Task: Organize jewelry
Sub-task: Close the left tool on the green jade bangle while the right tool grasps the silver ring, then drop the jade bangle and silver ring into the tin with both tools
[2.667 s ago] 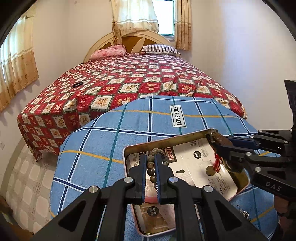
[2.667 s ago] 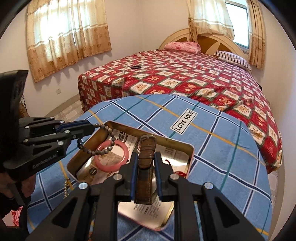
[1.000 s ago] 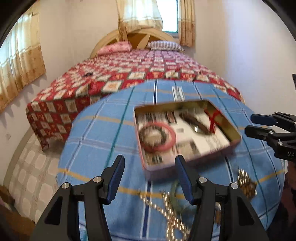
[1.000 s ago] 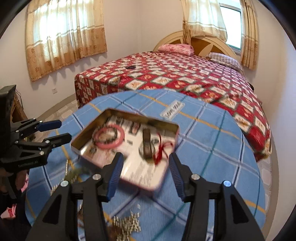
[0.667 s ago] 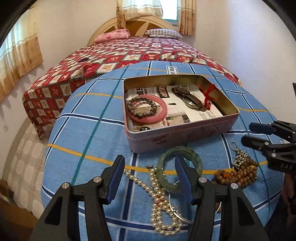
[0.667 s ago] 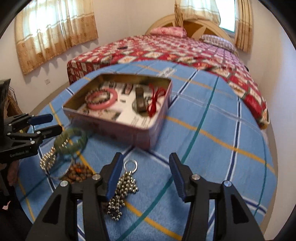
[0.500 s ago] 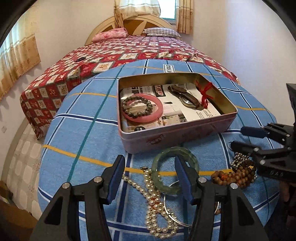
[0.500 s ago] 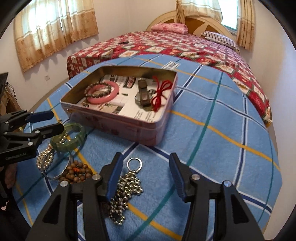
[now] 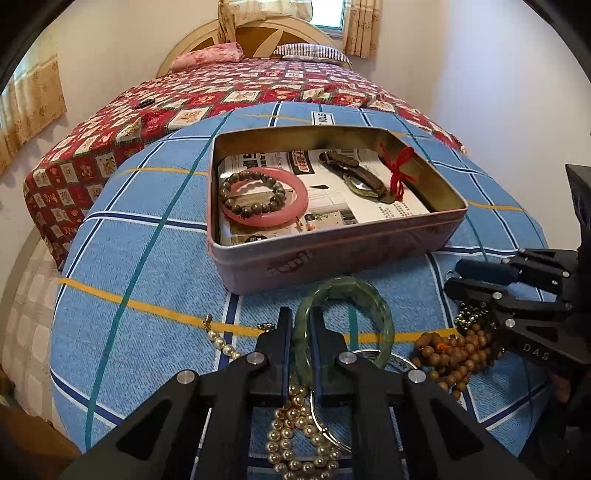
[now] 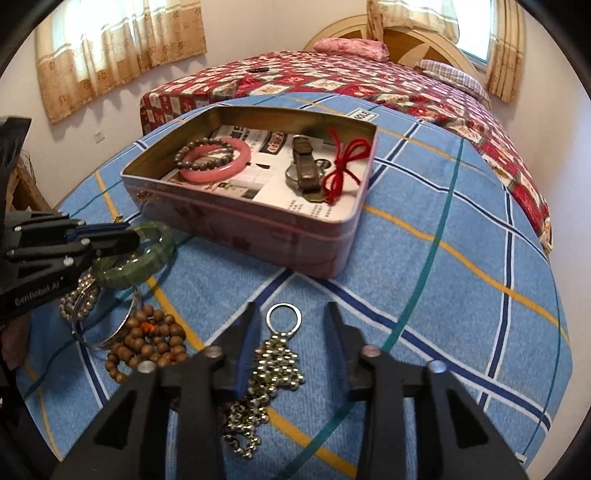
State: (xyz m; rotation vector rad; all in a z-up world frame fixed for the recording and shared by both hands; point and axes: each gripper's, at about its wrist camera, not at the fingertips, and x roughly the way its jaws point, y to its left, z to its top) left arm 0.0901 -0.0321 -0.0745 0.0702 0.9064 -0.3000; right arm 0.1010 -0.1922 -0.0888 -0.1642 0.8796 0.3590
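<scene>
Now the left tool [image 9: 302,325] has just closed on the green bangle's [image 9: 343,291] rim, beside the tin [image 9: 332,254]. The right tool [image 10: 291,325] – narrowing, still apart – straddles the ball-chain keyring [image 10: 275,354], its lower end hidden. Blue checked counter [image 10: 461,295] – bed [image 10: 369,77] behind.

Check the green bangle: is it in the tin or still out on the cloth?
Out. The green bangle lies on the blue checked cloth in front of the tin, with the left tool shut on its rim.

daylight thru window [image 9: 325,14], bright, sharp; heavy fisheye warp, dark corners.
</scene>
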